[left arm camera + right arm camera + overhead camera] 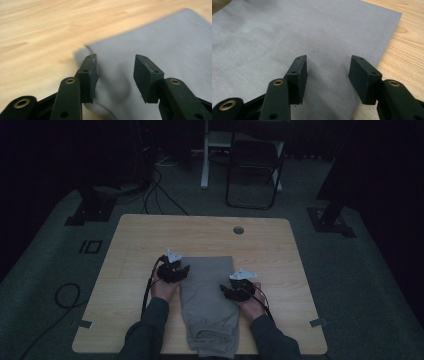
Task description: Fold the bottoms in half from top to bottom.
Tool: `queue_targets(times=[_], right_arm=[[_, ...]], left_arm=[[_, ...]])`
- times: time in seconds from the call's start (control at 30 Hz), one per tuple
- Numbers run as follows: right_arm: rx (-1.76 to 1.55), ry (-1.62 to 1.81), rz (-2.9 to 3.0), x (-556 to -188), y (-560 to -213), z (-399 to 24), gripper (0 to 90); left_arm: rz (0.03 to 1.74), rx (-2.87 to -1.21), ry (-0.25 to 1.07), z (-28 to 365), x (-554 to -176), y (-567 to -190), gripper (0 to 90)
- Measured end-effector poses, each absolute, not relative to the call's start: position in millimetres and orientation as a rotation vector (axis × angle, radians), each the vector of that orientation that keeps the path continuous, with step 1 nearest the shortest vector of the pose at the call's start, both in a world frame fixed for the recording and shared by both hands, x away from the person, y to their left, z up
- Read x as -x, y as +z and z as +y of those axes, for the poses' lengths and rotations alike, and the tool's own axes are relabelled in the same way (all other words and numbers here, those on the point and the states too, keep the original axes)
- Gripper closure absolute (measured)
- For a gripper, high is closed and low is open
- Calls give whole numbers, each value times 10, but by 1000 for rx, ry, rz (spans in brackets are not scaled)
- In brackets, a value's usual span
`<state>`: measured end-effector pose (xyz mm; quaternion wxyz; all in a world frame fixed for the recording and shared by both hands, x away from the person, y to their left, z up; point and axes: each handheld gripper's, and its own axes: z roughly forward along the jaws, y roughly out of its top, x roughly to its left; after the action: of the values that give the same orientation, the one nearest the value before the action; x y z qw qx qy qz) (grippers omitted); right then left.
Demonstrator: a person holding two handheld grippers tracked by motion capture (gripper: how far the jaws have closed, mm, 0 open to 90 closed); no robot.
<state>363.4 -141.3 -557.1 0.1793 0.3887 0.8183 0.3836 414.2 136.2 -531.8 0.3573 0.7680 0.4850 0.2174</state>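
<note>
A folded grey garment (207, 295) lies flat on the wooden table (210, 235), its waistband end toward the near edge. My left gripper (185, 270) sits at the garment's left edge. In the left gripper view its jaws (115, 75) stand open over a slightly raised fold of the grey cloth (162, 42), and the pads are not pressing on it. My right gripper (225, 291) is at the garment's right edge. Its jaws (328, 75) are open above the flat cloth (287, 30), close to where the fabric meets bare wood (407, 50).
A round cable hole (238, 230) sits in the tabletop near the far edge. Beyond the table stand a black folding chair (252, 170) and a white post (205, 155). Cables (65, 295) trail on the floor at the left. Black stand bases (90, 210) flank the table.
</note>
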Motion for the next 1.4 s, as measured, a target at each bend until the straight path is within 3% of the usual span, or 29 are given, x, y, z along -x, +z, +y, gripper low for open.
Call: queue_targets(times=[0.23, 0.5, 0.73, 0.8, 0.97, 1.4], right_arm=[[-1101, 1085, 2312, -3633, -5571, -1413, 489], [-1104, 1084, 2311, -3632, -5571, -1411, 489], [-1114, 1073, 2334, -3658, -5546, -1407, 514], [-1147, 1090, 2354, -3724, -5517, -1431, 561], [-1226, 1091, 2286, -4035, -5421, -1458, 584], [-1403, 985, 2215, -4753, -5479, -1387, 520]], left_arm=[[1389, -1957, 509, 1415, -4465, -5440, 481], [1362, -1998, 475, 1393, -4485, -5472, 485], [1334, -2007, 410, 1421, -4481, -5460, 721], [1339, -2008, 403, 1427, -4491, -5456, 748], [1339, -2008, 397, 1434, -4497, -5455, 765], [1334, -2009, 399, 1436, -4495, -5458, 766]])
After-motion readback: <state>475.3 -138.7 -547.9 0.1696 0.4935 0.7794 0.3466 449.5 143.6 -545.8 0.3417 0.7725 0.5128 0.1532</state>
